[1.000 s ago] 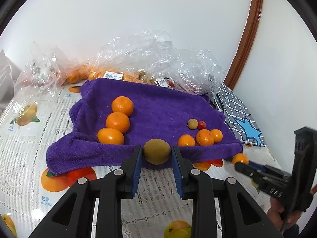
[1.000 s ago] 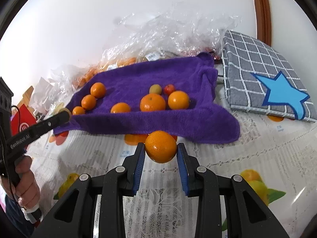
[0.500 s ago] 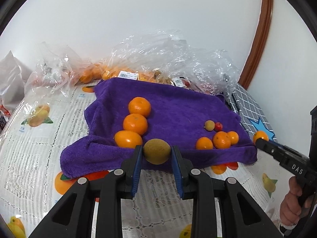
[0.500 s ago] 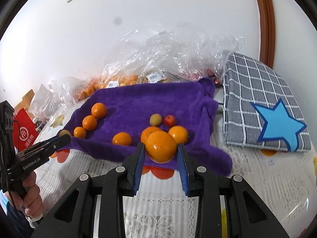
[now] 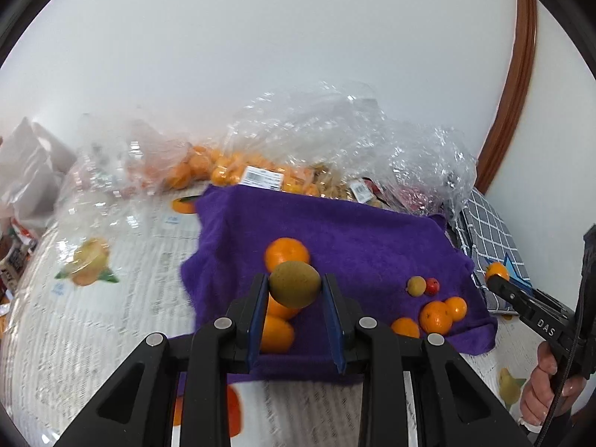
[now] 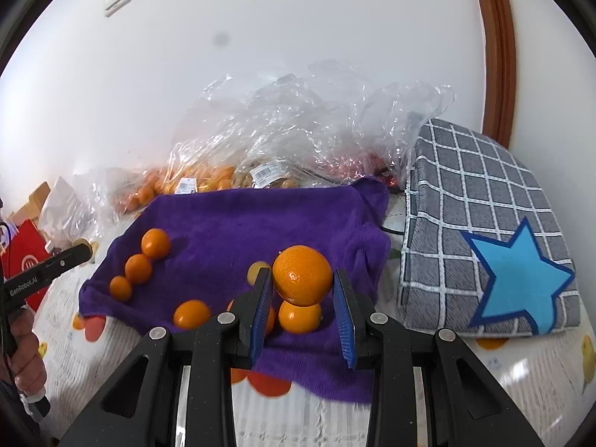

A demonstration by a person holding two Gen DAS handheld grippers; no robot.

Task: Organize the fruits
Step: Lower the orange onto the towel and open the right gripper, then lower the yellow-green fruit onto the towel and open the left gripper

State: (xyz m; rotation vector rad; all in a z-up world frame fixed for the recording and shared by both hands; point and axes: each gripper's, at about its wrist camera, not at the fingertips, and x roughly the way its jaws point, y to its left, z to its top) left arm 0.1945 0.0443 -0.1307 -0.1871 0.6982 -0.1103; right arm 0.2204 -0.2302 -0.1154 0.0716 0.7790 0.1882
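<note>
My left gripper [image 5: 295,285] is shut on a brown-green kiwi [image 5: 294,284], held above the left part of the purple towel [image 5: 354,234], over a row of three oranges [image 5: 287,252]. My right gripper [image 6: 302,281] is shut on an orange [image 6: 302,275], held above the towel [image 6: 242,219] over a cluster of small oranges [image 6: 300,316]. That cluster, with a small green fruit [image 5: 416,285] and a red one [image 5: 432,286], also shows in the left wrist view. The right gripper shows at the left view's right edge [image 5: 497,273].
Clear plastic bags [image 6: 298,130] of oranges and other fruit lie behind the towel by the wall. A grey checked cloth with a blue star [image 6: 495,260] lies right of the towel. The fruit-print tablecloth [image 5: 93,298] surrounds it. A red box [image 6: 26,260] stands far left.
Both grippers have risen and moved forward from the table's front edge to over the purple towel, each still holding its fruit.
</note>
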